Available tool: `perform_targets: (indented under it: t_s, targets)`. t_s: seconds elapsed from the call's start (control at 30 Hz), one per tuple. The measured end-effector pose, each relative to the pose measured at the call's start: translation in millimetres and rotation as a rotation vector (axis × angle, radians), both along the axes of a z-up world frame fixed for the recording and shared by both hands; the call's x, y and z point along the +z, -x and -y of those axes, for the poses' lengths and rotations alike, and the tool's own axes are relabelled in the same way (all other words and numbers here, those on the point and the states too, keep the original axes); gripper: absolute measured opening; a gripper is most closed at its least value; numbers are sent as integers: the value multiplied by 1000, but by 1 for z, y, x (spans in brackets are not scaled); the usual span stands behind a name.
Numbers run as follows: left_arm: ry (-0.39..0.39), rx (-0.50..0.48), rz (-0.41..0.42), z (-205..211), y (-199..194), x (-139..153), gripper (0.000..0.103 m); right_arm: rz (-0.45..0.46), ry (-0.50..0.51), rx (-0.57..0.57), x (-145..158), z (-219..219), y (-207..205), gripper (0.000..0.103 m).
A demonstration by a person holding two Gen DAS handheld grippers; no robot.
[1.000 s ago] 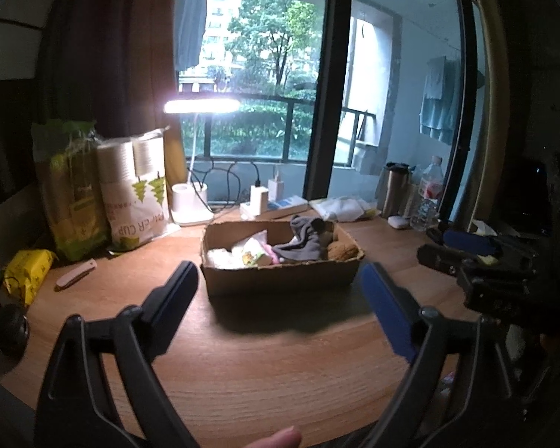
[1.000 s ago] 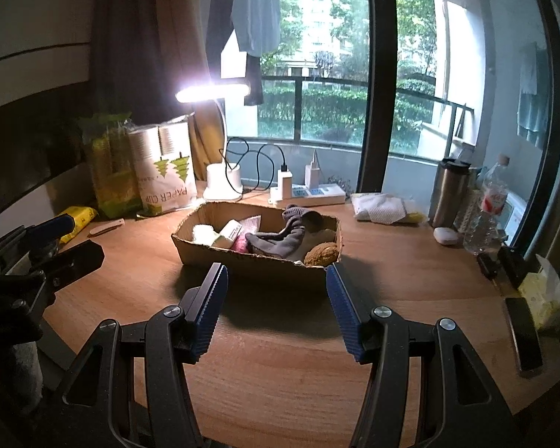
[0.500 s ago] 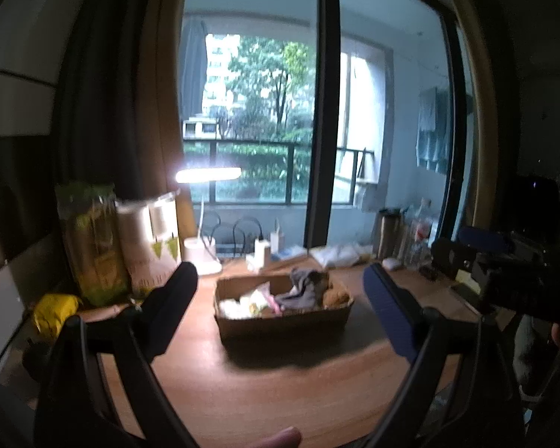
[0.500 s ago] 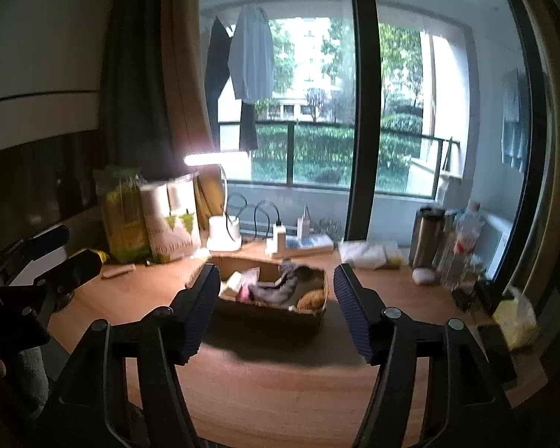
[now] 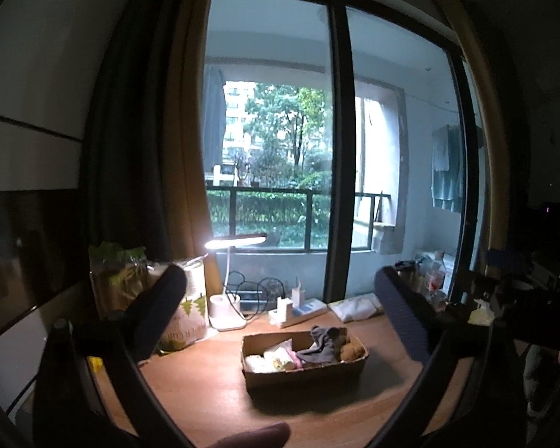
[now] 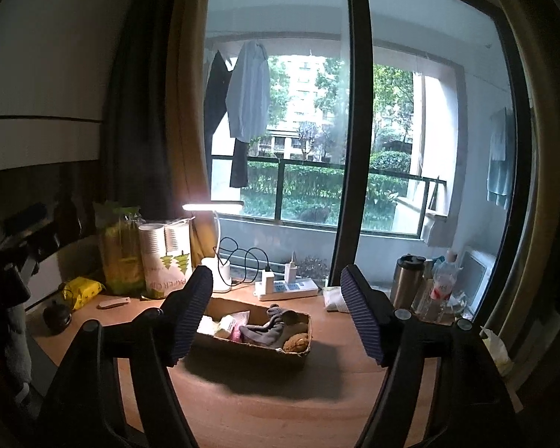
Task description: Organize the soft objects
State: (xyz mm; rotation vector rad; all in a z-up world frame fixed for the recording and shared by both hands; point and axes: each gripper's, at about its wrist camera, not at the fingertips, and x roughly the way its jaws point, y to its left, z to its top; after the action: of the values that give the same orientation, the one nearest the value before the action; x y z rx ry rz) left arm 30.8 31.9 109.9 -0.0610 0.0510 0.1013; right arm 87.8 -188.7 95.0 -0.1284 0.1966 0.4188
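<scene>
The left claw (image 5: 280, 313) is wide open and holds nothing; its two dark ribbed fingers (image 5: 160, 310) stand far apart, high above the wooden counter (image 5: 212, 392). Ahead of this claw and below it, between the two fingers as the left wrist view shows it, sits the shallow brown cardboard box (image 5: 304, 371) on the counter. Inside the box lie the soft things: a grey knitted sock (image 5: 323, 343) draped over the middle, a brown fuzzy plush piece (image 5: 351, 351) at the right end, and some pale and pink soft items (image 5: 270, 358) at the left end. The right claw (image 6: 276, 311) is also wide open and empty, with blue ribbed pads (image 6: 362, 317) on its fingers. The same box (image 6: 257, 341) is ahead of it and lower, closer to its left finger, which covers the box's left end. Beyond the box, farther from both claws, stand a white desk lamp (image 6: 216, 231) that is lit, a white power strip with chargers (image 6: 285, 287), and a white paper cup package with green trees (image 6: 166, 257). To the right of the right claw, near the window, stand a steel thermos (image 6: 405, 278) and a plastic water bottle (image 6: 442, 282). In the right wrist view, the left claw's dark body shows at the left edge.
</scene>
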Motion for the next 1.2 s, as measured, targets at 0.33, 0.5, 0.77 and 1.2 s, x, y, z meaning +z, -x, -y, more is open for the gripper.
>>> perform_targets:
  t_s: [0.33,0.5,0.77,1.2]
  targets:
    - [-5,-15,-12,6,-2,0,102,-8,-12,-4,-4,1,-1,75]
    - [-12,-26,-6,10,-1,1,102,-9,-24,-6,-5,5,1,75]
    - [-32,-12,-12,16,-2,0,102,-14,-33,-13,-6,11,0,75]
    - [-37,-18,-14,18,-3,0,102,-18,-31,-13,-6,11,0,76]
